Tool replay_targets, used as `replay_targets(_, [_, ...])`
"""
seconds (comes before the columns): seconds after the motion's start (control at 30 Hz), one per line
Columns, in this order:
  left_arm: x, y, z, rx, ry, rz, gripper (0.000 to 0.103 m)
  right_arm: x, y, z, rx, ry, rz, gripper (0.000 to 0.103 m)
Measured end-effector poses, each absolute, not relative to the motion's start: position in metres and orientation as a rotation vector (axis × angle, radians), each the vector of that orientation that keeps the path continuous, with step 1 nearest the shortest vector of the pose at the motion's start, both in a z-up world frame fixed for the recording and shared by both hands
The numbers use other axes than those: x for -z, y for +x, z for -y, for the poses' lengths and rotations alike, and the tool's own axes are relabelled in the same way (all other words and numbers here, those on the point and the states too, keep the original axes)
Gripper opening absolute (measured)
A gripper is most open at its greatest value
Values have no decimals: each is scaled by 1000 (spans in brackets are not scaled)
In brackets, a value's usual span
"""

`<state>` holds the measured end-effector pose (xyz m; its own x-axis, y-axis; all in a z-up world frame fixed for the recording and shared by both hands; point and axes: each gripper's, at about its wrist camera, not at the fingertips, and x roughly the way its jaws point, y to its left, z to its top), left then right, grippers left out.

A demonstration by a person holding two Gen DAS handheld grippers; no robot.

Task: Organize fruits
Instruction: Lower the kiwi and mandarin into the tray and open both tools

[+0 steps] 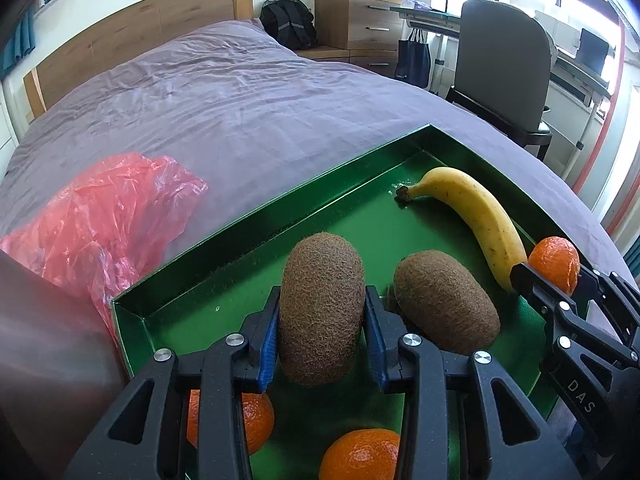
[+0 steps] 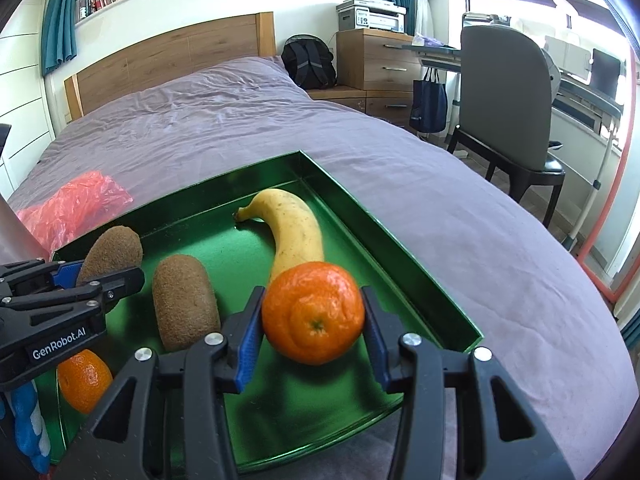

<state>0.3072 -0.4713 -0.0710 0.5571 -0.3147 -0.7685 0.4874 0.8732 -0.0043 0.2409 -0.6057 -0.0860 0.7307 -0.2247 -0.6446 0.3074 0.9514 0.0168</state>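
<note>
Green tray [image 2: 400,276]: left tool [image 1: 322,312] clamps kiwi [image 1: 320,308]; right tool [image 2: 314,320] clamps mandarin [image 2: 314,312]

We look from two cameras, one on each handheld tool, both close above the green tray [image 1: 256,210] on the bed [image 1: 224,104], tilted down and facing the headboard [image 2: 172,60]. The left view sits left of the right; both share tray, banana [image 2: 294,232] and chair [image 1: 500,64].

Black plastic grippers [image 1: 322,312], blue-padded jaws, silver screws, white "GenRobot.AI" lettering.
</note>
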Motion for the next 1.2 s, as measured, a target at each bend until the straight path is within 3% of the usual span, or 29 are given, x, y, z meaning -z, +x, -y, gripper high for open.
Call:
replay_targets(0.3, [82,308,474,473,231,-885,33,94,246,603,285,113,-718,11])
replay_targets(0.6, [84,307,473,474,219,-886,34,96,247,601,291,112,-719,18])
replay_targets(0.7, [84,307,471,465,215,-888,40,94,248,601,289,121,-710,29])
replay_targets(0.8, [85,306,472,457,220,-883,43,95,249,601,287,122,-712,32])
replay_targets(0.9, [85,305,472,454,226,-879,46,94,249,601,288,122,-709,43])
replay_targets(1.2, [87,305,468,439,215,-874,58,96,250,598,283,113,-715,51])
